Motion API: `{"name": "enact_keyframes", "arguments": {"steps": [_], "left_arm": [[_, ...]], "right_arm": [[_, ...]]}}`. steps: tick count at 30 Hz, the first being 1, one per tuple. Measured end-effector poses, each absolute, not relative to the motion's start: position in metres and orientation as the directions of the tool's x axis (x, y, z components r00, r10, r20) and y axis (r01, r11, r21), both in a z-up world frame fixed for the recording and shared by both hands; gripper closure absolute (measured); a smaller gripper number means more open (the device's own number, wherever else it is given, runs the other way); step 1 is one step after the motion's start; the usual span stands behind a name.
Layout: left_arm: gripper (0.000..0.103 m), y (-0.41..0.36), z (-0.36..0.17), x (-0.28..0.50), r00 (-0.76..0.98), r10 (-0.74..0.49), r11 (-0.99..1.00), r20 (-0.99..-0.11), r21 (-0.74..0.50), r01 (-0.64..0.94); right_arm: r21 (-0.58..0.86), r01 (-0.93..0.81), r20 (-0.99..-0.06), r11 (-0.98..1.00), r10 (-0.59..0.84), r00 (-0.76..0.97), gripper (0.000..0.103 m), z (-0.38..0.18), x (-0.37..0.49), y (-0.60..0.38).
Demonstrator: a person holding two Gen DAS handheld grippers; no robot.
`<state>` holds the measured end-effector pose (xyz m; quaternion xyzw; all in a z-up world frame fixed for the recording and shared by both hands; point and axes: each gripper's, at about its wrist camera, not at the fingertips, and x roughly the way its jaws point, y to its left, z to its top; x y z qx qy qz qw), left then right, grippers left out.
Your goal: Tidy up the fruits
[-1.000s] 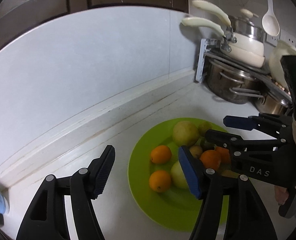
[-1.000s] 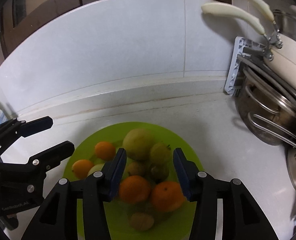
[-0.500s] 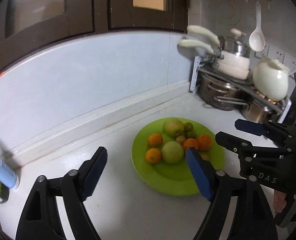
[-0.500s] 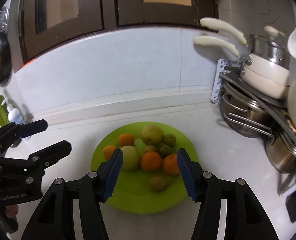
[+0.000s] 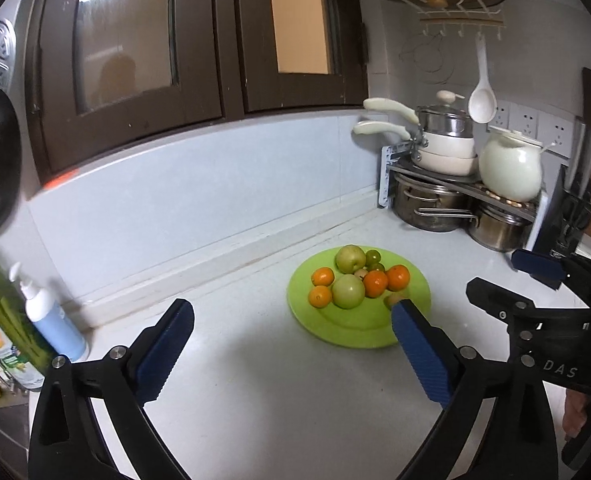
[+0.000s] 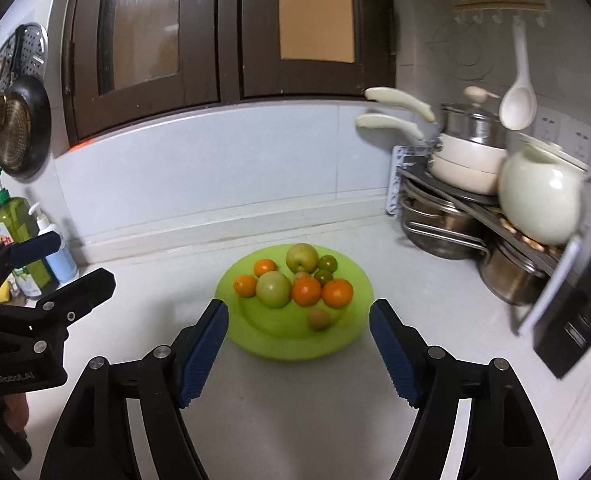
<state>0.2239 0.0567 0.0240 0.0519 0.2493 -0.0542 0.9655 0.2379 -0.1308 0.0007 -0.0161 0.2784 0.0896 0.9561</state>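
Note:
A lime-green plate [image 6: 335,344] sits on the white counter and also shows in the left wrist view [image 5: 351,332]. It holds several oranges [image 6: 337,293], two green apples [image 6: 273,289], small green fruits [image 6: 327,263] and a brownish fruit [image 6: 319,319]. My left gripper [image 5: 291,344] is open and empty, back from the plate's near left side. My right gripper [image 6: 297,344] is open and empty, above the plate's near rim. Each gripper shows at the edge of the other's view.
A pot rack [image 6: 447,200] with steel pots, cream pans and a white jar [image 6: 539,200] stands at the right corner. Soap bottles [image 5: 51,320] stand at the far left by the backsplash. A dark knife block [image 6: 575,320] is at the right.
Both grippers have pulled back and up from just over the fruit; the plate now looks smaller and farther. Both stay open and empty. The fruit has not moved.

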Motion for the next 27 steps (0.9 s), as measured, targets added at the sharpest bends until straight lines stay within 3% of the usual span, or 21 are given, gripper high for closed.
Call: {"name": "enact_keyframes", "arguments": {"steps": [9, 27], "left_arm": [[0.000, 0.055, 0.031, 0.178, 0.876, -0.104, 0.984, -0.470, 0.077, 0.158], [0.000, 0.007, 0.038, 0.071, 0.892, -0.049, 0.997, -0.449, 0.031, 0.070]], "right_arm": [[0.006, -0.113, -0.500, 0.994, 0.101, 0.860, 0.024, 0.012, 0.177, -0.133], [-0.009, -0.183, -0.482, 0.983, 0.156, 0.862, 0.017, 0.028, 0.079, -0.176]]}}
